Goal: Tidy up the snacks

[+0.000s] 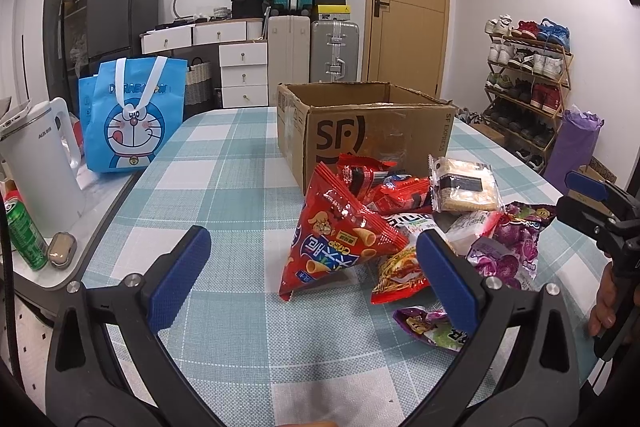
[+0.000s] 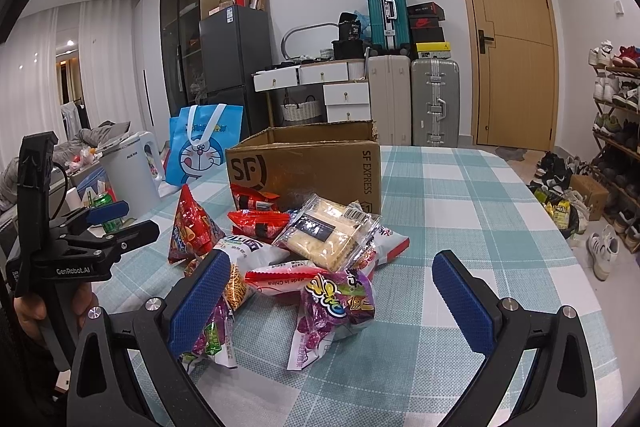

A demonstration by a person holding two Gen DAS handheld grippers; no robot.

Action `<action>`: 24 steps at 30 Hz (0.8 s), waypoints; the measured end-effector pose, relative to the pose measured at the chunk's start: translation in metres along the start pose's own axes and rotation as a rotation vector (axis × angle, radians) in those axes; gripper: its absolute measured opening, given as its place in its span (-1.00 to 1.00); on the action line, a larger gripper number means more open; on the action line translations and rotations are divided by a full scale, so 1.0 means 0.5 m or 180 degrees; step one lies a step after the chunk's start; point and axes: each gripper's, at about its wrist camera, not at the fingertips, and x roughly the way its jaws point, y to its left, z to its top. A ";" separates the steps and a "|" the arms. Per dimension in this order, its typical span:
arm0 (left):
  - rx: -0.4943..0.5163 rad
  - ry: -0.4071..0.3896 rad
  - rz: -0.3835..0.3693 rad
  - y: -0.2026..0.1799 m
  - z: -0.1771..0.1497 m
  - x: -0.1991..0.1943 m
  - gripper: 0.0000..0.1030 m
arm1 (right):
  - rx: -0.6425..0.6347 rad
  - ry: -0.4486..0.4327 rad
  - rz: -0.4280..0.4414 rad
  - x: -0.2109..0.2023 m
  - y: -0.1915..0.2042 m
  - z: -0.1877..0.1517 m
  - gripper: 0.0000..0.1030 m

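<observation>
Left wrist view
Left gripper [image 1: 314, 259]: we see its jaws spread wide and empty, low over the checked tablecloth [image 1: 224, 187].
Snack pile [image 1: 404, 223]: lies on the cloth at centre right, just near of the cardboard box [image 1: 372, 131].
Nearest packet: the red triangular snack bag [image 1: 340, 239] stands between the two blue pads.
Right gripper [image 1: 592, 195]: at the far right edge; only one blue pad shows, so we cannot tell its state from this view.
Progress: we judge the task barely begun; every visible packet lies outside the box.

Right wrist view
Right gripper [image 2: 332, 291]: jaws wide apart, holding nothing, facing the pile.
Nearest packet: the purple candy bag [image 2: 336, 307] lies between the pads.
Cracker pack [image 2: 328, 231]: rests on top of the pile.
Box interior: hidden from us.
Writing: "SF" and "SF EXPRESS" on the box; "GenRobot.AI" on the left gripper; "Made in China" on one wrapper.
Remaining: we judge all packets still need moving.
</observation>
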 end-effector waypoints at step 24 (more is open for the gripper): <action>-0.0083 0.0383 -0.0039 0.016 -0.002 0.059 0.99 | 0.0265 0.0810 -0.0272 0.105 -0.042 -0.016 0.99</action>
